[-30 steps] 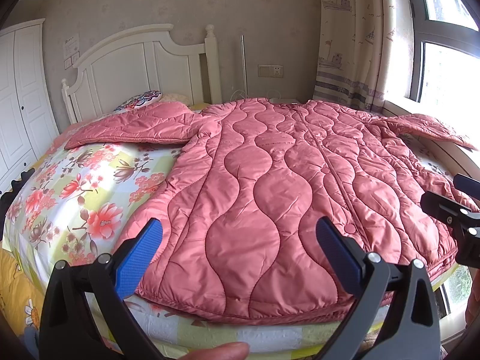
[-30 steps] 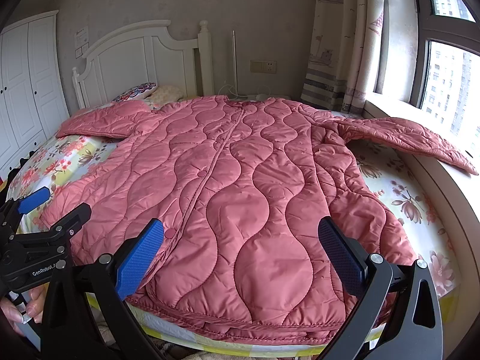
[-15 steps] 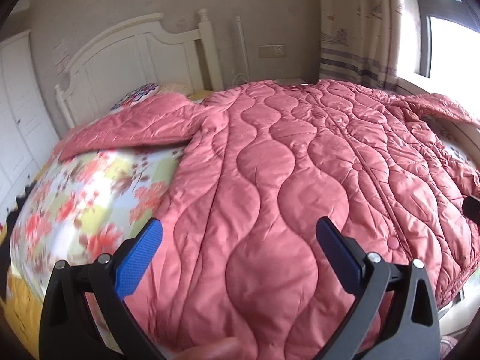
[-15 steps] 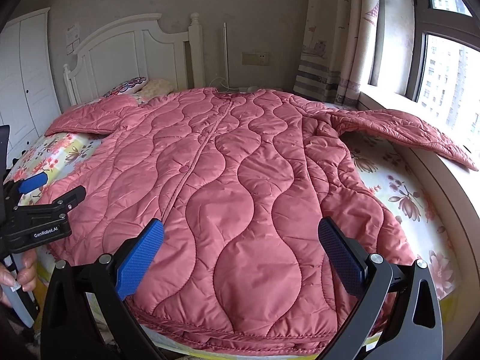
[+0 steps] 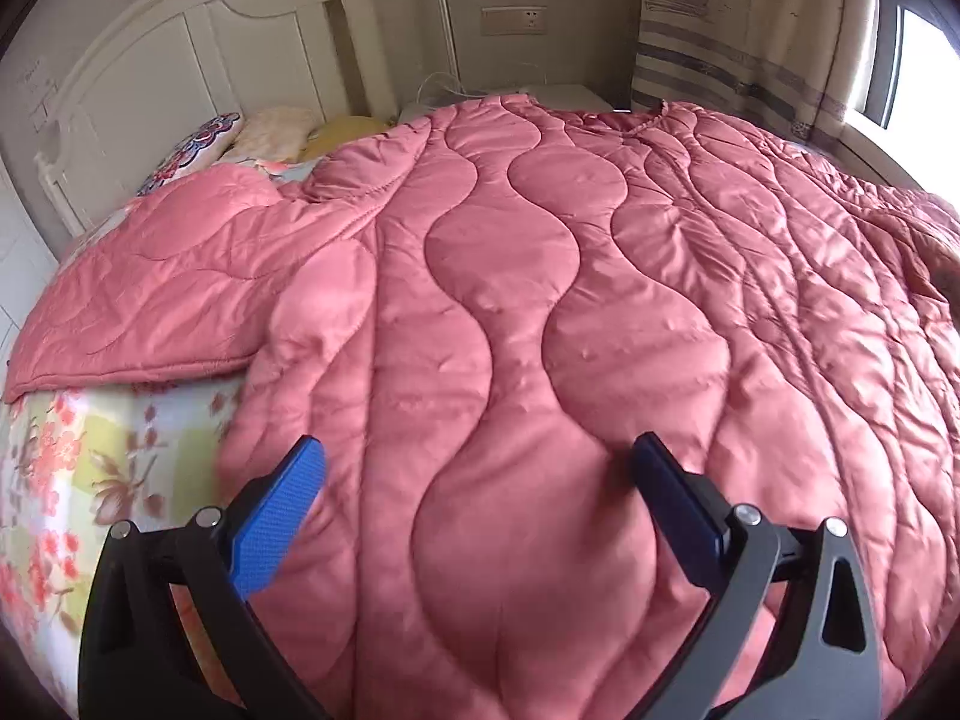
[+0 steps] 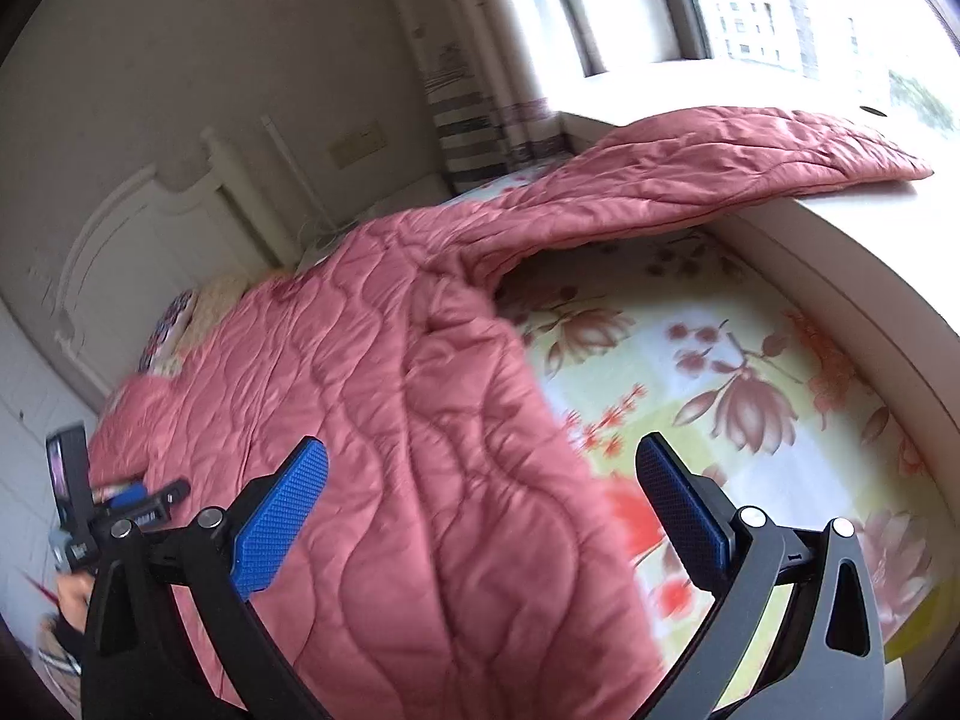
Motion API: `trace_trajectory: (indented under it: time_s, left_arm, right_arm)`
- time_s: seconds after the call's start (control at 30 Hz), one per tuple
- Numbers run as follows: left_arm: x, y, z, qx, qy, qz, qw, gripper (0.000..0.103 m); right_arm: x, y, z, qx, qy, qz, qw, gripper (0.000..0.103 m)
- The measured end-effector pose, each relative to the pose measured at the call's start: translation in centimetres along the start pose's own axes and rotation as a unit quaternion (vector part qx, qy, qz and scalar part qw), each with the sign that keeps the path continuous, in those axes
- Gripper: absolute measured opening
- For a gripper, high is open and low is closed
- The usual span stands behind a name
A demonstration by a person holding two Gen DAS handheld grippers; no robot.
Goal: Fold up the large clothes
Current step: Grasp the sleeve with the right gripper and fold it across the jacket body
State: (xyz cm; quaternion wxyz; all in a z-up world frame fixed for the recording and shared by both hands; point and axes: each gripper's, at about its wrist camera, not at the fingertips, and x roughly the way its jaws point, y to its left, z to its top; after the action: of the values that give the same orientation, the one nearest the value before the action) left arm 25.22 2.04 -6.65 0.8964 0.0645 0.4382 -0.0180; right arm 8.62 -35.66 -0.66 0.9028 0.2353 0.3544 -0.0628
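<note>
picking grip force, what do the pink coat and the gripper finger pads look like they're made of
Pink coat: looks like padded synthetic fabric with a slight satin sheen; wavy quilting lines, puffy channels. Finger pads: blue, apparently rubber or textured plastic; fine knurled grid, matte. Neither is certain from looks.

The quilted coat (image 5: 540, 312) is salmon pink with wavy stitching. Under it, the bedsheet (image 6: 720, 372) shows red and brown flowers on pale green and white. Beyond the coat, the headboard (image 5: 198, 60) is white.

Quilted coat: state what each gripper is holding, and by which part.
Nothing is held. The left gripper and right gripper both stand open over the pink quilted coat, with no fabric between their pads.
</note>
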Motion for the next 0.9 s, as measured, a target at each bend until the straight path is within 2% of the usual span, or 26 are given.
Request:
trace_trajectory:
  time_s: [0.13, 0.2, 0.3, 0.37, 0.47, 0.53, 0.6, 0.7, 0.8, 0.87, 0.9]
  left_arm:
    - [1.0, -0.3, -0.3, -0.006, -0.006, -0.018, 0.9998, 0.101]
    - [1.1, 0.4, -0.5, -0.018, -0.003, -0.032, 0.9993, 0.101]
    - [1.1, 1.3, -0.9, -0.037, 0.005, -0.049, 0.9981, 0.101]
    - [1.2, 1.1, -0.8, -0.033, 0.006, -0.045, 0.9984, 0.101]
    - [1.3, 0.9, -0.7, -0.033, 0.006, -0.045, 0.9984, 0.101]
    - [1.3, 0.8, -0.7, -0.033, 0.007, -0.045, 0.9984, 0.101]
    - [1.3, 0.9, -0.7, -0.031, 0.007, -0.043, 0.9985, 0.101]
    - [1.1, 1.0, -0.9, -0.029, 0.007, -0.045, 0.9985, 0.101]
    - [1.0, 1.0, -1.2, -0.027, 0.007, -0.045, 0.9986, 0.101]
    - [1.0, 1.0, -1.2, -0.027, 0.007, -0.046, 0.9985, 0.101]
    - [1.0, 1.1, -1.3, -0.028, 0.007, -0.047, 0.9985, 0.101]
  right_arm:
    - [2.2, -4.1, 4.7, 0.092, -0.034, -0.015, 0.995, 0.094]
    - [4.1, -5.0, 6.6, 0.118, -0.031, -0.023, 0.992, 0.092]
    - [7.2, -4.9, 8.5, 0.132, -0.005, -0.019, 0.991, 0.09]
    - [9.2, -4.6, 8.6, 0.131, 0.003, -0.028, 0.991, 0.087]
    - [11.0, -4.5, 6.8, 0.113, -0.001, -0.068, 0.991, 0.085]
    - [11.1, -5.1, 6.1, 0.118, -0.016, -0.062, 0.991, 0.085]
    - [10.9, -6.4, 6.5, 0.155, -0.03, -0.043, 0.987, 0.085]
    - [10.5, -7.8, 8.2, 0.193, -0.047, -0.023, 0.98, 0.085]
    - [10.6, -8.0, 9.7, 0.19, -0.045, -0.026, 0.98, 0.085]
    - [11.0, -7.8, 10.8, 0.171, -0.043, -0.048, 0.983, 0.072]
    - [11.1, -7.6, 11.2, 0.161, -0.044, -0.069, 0.984, 0.059]
